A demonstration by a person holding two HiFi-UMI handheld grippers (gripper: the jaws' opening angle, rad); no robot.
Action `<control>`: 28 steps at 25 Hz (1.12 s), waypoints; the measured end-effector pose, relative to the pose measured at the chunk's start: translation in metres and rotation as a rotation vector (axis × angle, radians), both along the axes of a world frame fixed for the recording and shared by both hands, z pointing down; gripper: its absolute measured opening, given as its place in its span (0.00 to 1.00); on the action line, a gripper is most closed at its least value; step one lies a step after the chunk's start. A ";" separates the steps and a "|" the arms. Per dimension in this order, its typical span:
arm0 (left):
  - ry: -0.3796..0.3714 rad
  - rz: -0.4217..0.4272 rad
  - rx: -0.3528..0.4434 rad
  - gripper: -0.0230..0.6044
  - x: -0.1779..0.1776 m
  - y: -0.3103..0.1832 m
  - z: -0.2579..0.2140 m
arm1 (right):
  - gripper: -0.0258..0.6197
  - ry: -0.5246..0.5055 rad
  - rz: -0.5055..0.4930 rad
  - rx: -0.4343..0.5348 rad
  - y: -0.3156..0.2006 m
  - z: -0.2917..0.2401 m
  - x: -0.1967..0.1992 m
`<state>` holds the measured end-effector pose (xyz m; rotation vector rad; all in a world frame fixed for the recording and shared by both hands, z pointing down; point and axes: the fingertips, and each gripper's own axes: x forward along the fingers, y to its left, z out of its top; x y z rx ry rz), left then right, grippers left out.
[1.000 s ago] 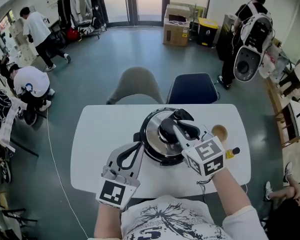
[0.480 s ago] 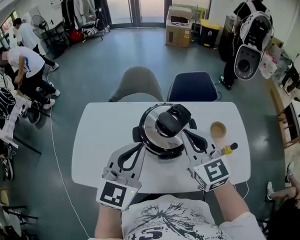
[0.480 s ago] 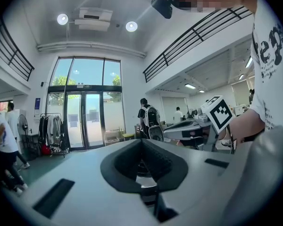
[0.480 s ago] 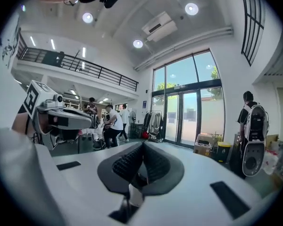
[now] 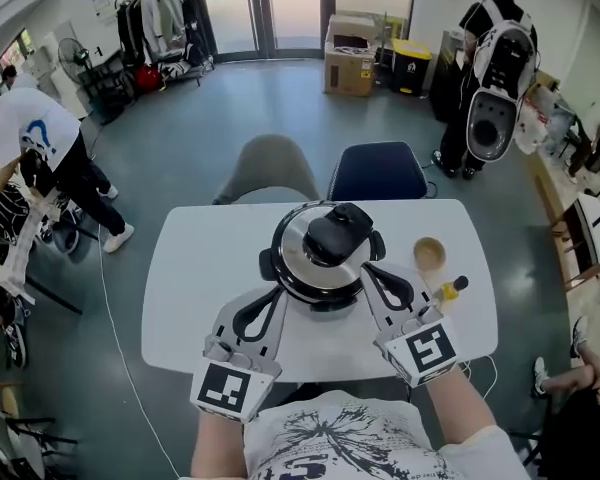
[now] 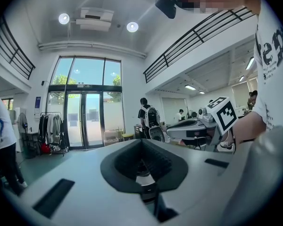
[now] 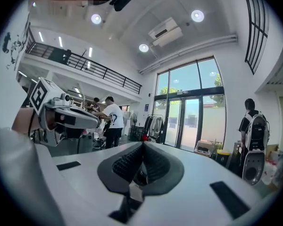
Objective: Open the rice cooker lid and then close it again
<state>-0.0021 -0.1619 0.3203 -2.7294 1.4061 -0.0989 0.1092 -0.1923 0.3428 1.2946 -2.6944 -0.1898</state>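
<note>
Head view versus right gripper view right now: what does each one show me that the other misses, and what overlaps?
Only the head view: the rice cooker, lid down, on the white table, with a small wooden bowl beside it and a grey chair and a blue chair behind. Only the right gripper view: the right hand-held gripper with its jaws up close, shut with nothing between them, plus the ceiling lights. Both: the left hand-held gripper, the glass doors and the person wearing a backpack.
</note>
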 end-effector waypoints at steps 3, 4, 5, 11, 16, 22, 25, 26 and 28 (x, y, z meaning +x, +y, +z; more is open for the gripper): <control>0.004 0.001 -0.003 0.06 -0.001 0.001 -0.002 | 0.06 -0.026 -0.012 0.017 0.006 -0.005 -0.004; 0.005 0.001 -0.003 0.06 -0.002 0.001 -0.002 | 0.06 -0.041 -0.016 0.024 0.007 -0.007 -0.005; 0.006 0.001 -0.002 0.06 -0.002 0.001 -0.001 | 0.06 -0.046 -0.016 0.021 0.008 -0.006 -0.004; 0.008 -0.003 0.008 0.06 -0.006 -0.004 -0.004 | 0.06 -0.058 0.013 -0.019 0.009 -0.001 0.003; 0.002 0.000 0.006 0.06 -0.006 -0.010 0.001 | 0.06 -0.073 0.026 -0.046 0.007 0.006 0.006; -0.006 0.010 0.005 0.06 -0.002 -0.019 0.008 | 0.06 -0.073 0.033 -0.065 0.001 0.015 0.010; -0.010 0.014 0.008 0.06 0.000 -0.021 0.007 | 0.06 -0.071 0.037 -0.067 -0.002 0.016 0.011; -0.010 0.015 0.008 0.06 -0.001 -0.022 0.007 | 0.06 -0.070 0.039 -0.067 -0.002 0.015 0.011; -0.008 0.015 0.008 0.06 -0.002 -0.023 0.006 | 0.06 -0.068 0.043 -0.066 -0.003 0.015 0.010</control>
